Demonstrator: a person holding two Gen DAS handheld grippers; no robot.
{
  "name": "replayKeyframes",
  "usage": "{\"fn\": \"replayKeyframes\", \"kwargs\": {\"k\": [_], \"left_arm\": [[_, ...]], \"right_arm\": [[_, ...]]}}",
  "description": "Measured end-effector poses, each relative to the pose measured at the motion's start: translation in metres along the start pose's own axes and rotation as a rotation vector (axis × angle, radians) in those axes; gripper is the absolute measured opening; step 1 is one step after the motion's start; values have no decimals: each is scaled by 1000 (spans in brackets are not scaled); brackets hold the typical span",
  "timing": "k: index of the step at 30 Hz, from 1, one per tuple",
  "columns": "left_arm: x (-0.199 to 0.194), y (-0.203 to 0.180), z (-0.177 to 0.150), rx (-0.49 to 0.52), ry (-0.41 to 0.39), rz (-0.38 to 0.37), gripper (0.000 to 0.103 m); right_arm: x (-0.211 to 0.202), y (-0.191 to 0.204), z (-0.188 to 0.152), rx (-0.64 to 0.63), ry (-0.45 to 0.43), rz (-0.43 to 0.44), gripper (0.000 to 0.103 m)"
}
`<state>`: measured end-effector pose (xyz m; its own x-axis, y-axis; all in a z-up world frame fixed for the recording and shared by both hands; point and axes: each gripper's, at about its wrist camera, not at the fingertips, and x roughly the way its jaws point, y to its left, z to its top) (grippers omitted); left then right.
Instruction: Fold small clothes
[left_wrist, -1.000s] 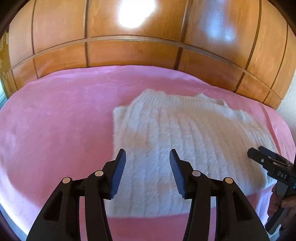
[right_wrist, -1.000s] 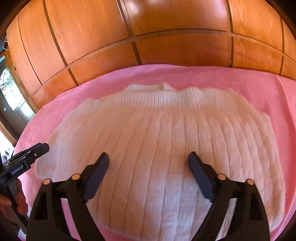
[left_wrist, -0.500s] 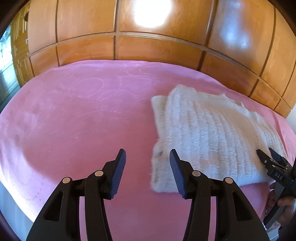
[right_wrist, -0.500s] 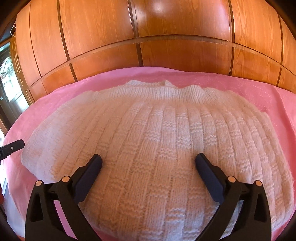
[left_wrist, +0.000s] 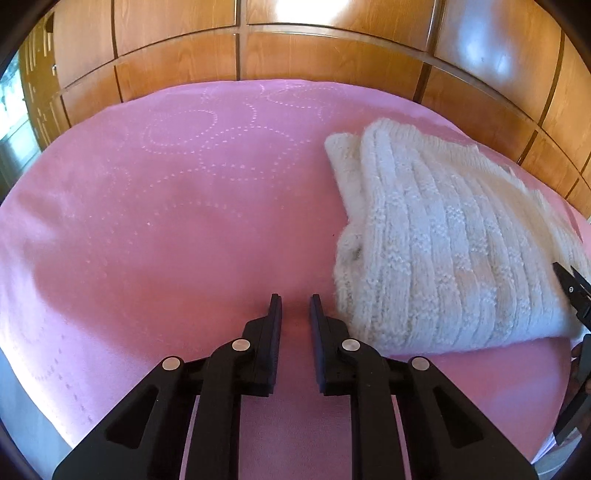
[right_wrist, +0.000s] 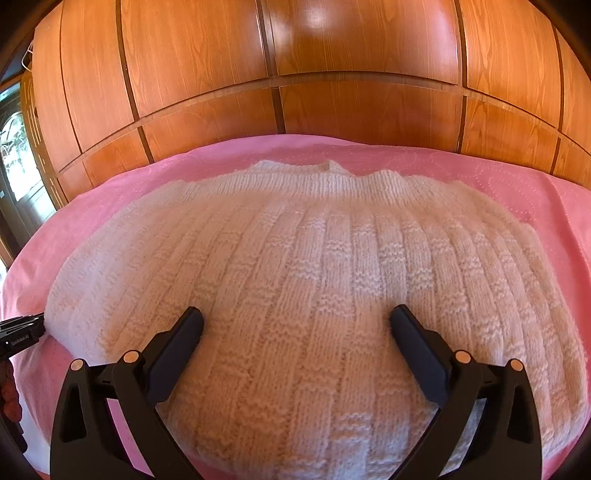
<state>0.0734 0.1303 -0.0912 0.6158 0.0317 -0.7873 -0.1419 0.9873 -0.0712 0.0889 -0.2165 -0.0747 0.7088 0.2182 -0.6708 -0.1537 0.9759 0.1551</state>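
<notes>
Jaws on the left gripper (left_wrist: 295, 301) are closing, down to a narrow gap with only pink cloth showing between the pads and no knit caught in them. Its fingers stand over the near part of the pink bedspread (left_wrist: 166, 221), just left of the sweater's near left corner, the right finger close beside the fuzzy edge; whether it touches the wool cannot be told.

Over on the other side, the right gripper (right_wrist: 295, 321) stands with its jaws spread wide, both pads apart above the near middle of the white knitted sweater (right_wrist: 314, 266), gripping nothing.

That sweater lies flat on the bedspread, ribbed and checked in its knit, its ribbed neckline at the far edge toward the wooden panelled wall (right_wrist: 295, 74). From the left wrist view it lies at the right of the scene, with a folded sleeve or side edge along its left flank.

At the far right rim of the left wrist view the tip of the right gripper shows over the sweater's right part, and at the left rim of the right wrist view the left gripper's tip sits by the sweater's left edge, with part of a hand (right_wrist: 9, 391) below it.

Dotted circle patterns are stitched into the bedspread on its far left part.
</notes>
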Motion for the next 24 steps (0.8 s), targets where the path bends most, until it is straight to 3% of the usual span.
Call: {"fn": "replayKeyframes", "kwargs": {"k": [3,7,9,13,15,16,18,21,24], "left_arm": [[-8,14,3,-90,9,-71,15],[-21,31,16,-210,-39,-217,55],[-23,34,27,-235,-57,-264,57],[-7,17,46,-214,-12,-335,56],[6,5,46,-183,46,-351,19],[10,-2,48,-165,54,-331,11],[4,-8,42,-134,19,-264,7],[10,3,29,-182,48,-241,6],[10,-4,28,-143,36,-207,6]], "right_arm": [[0,0,0,1,-3,1,101],[-1,1,-1,5,-10,3,101],[-1,1,-1,5,-14,5,101],[-1,0,-2,10,-18,8,101],[-2,-1,-2,10,-19,12,101],[-2,-2,-2,10,-19,13,101],[-2,-3,-2,11,-21,18,101],[-2,-4,-2,10,-23,22,101],[-2,-4,-1,8,-14,21,101]]}}
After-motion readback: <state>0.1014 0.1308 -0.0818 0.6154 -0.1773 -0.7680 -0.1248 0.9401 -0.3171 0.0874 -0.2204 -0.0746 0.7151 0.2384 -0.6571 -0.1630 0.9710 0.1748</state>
